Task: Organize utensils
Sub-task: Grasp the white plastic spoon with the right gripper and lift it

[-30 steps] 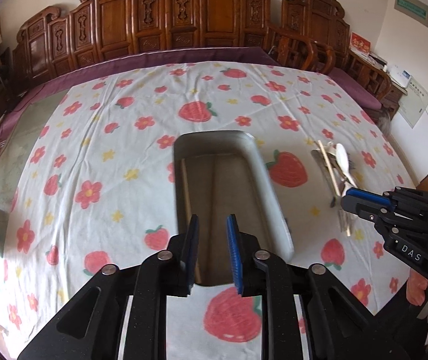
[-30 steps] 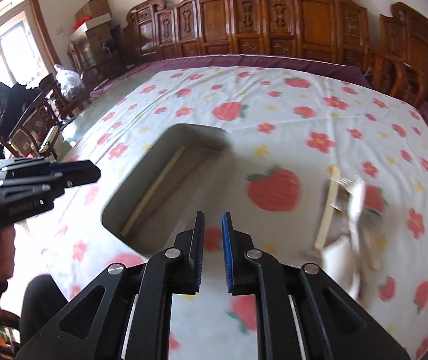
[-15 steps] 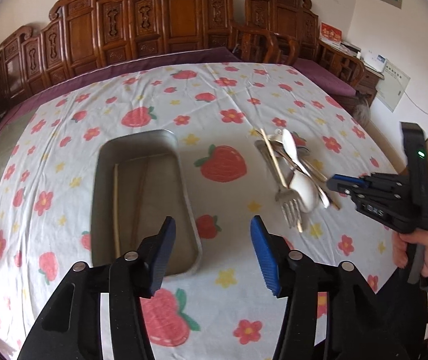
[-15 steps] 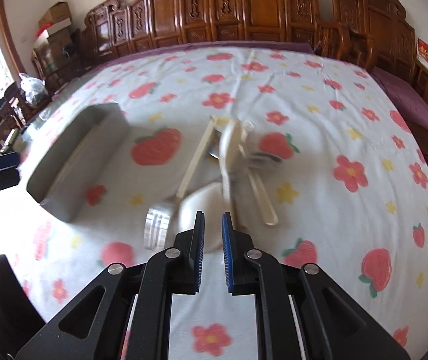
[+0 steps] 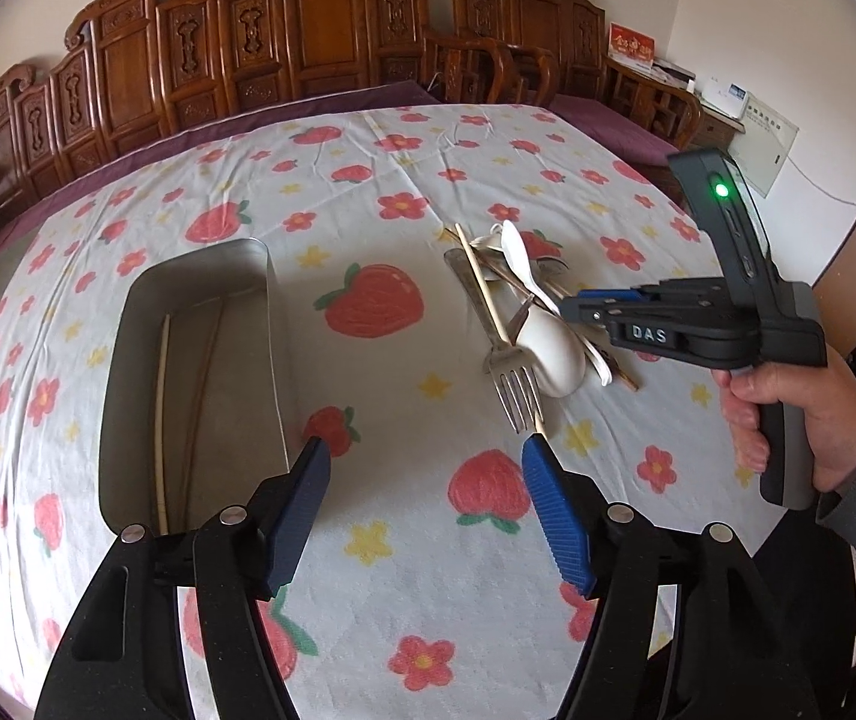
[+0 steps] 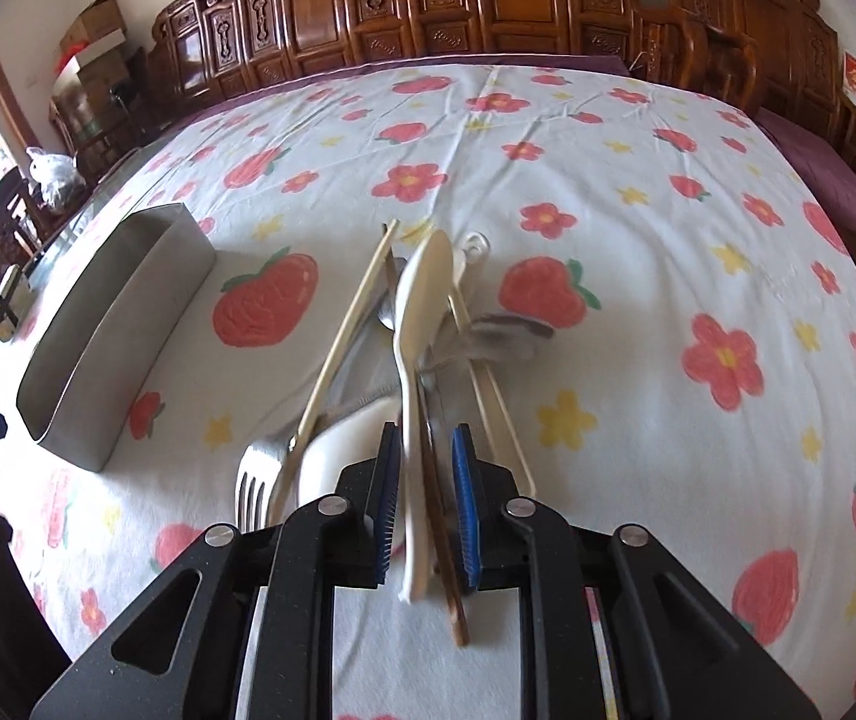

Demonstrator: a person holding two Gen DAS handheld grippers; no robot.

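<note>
A pile of utensils lies on the strawberry tablecloth: a metal fork, white spoons, pale chopsticks and a brown chopstick. A metal tray to the left holds one pale chopstick. My left gripper is wide open above the cloth between tray and pile. My right gripper is partly open, jaws either side of a white spoon handle and the brown chopstick.
Carved wooden chairs line the far side of the table. A purple undercloth shows at the table's edge. Boxes and a bag stand at the far left in the right wrist view.
My left gripper has opened wide and swung from over the tray toward the pile. My right gripper has moved over the pile and opened around the spoon handle.
</note>
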